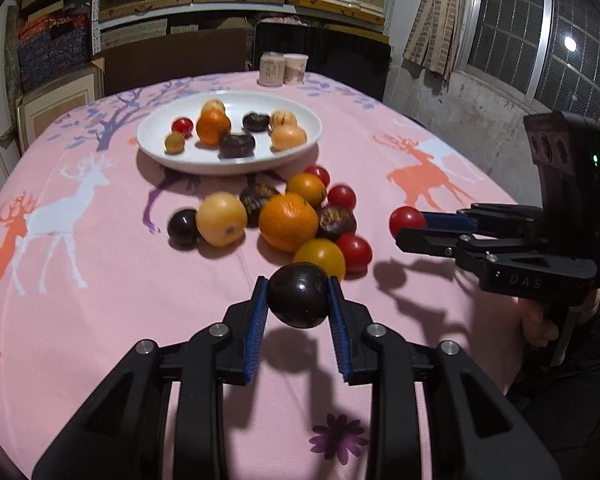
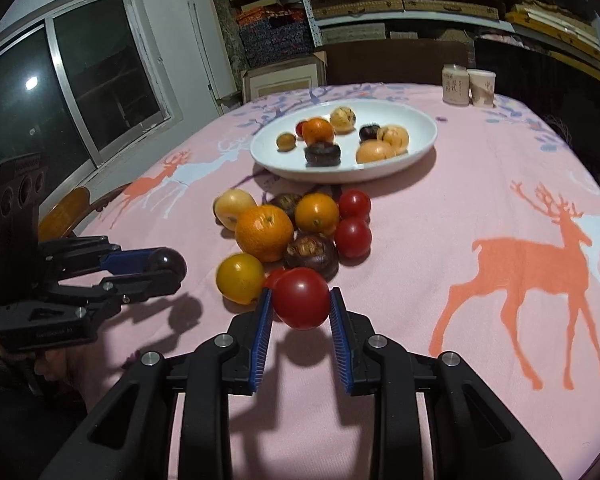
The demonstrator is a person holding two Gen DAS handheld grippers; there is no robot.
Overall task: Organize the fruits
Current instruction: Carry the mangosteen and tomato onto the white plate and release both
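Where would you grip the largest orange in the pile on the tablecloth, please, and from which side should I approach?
Probably across the widest middle of the large orange, coming down from above. It is round, and its flanks are crowded by a yellow fruit, a brown fruit and a yellow tomato; only its top looks free. Both grippers are full now.

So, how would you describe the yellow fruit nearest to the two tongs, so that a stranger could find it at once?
Start from the white plate on the pink deer tablecloth; before it lies a loose heap of fruit. At the heap's near edge, beside the red tomato held in the right tongs, sits the yellow tomato. It alone is smooth, glossy yellow; its neighbours are orange, red or dark brown.
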